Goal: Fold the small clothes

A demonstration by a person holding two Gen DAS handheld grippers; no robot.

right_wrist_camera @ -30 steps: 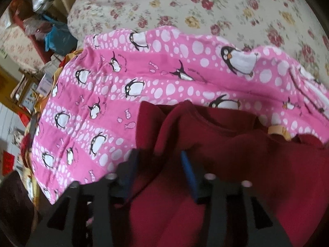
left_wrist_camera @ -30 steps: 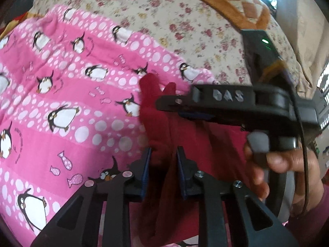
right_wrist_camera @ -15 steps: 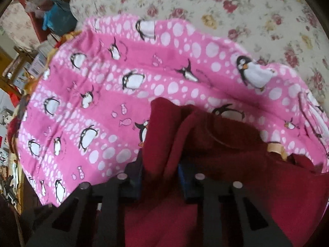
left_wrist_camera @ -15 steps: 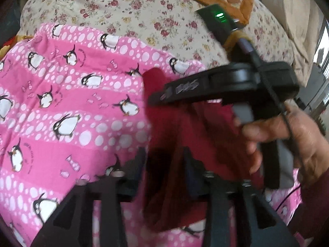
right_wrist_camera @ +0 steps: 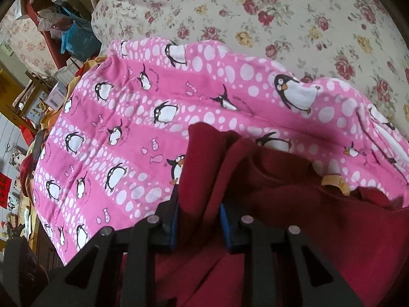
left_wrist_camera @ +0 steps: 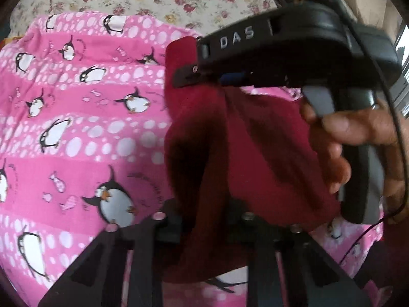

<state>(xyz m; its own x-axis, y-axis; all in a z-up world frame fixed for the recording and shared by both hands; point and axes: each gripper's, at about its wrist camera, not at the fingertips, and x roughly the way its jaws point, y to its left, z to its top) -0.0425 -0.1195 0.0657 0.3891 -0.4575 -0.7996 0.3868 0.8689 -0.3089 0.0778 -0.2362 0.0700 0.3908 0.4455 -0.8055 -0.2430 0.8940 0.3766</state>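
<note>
A dark red garment (left_wrist_camera: 237, 140) hangs bunched above a pink penguin blanket (left_wrist_camera: 76, 133). My left gripper (left_wrist_camera: 204, 220) is shut on a lower fold of the garment. My right gripper (right_wrist_camera: 199, 217) is shut on an upper fold of the red garment (right_wrist_camera: 294, 204). In the left wrist view the right gripper (left_wrist_camera: 184, 76) reaches in from the right, held by a hand (left_wrist_camera: 358, 143), close above and in front of my left one. The rest of the garment lies over the blanket at the right of the right wrist view.
The pink blanket (right_wrist_camera: 153, 133) lies on a floral bedspread (right_wrist_camera: 281, 18). A cluttered shelf with bags (right_wrist_camera: 71, 33) and boxes stands beyond the bed's left edge. A tan tag or strap (right_wrist_camera: 334, 181) pokes out by the garment's neckline.
Both grippers have lifted the red garment and come closer together. The right gripper now fills more of the left wrist view, and the cloth hangs bunched between the two.
</note>
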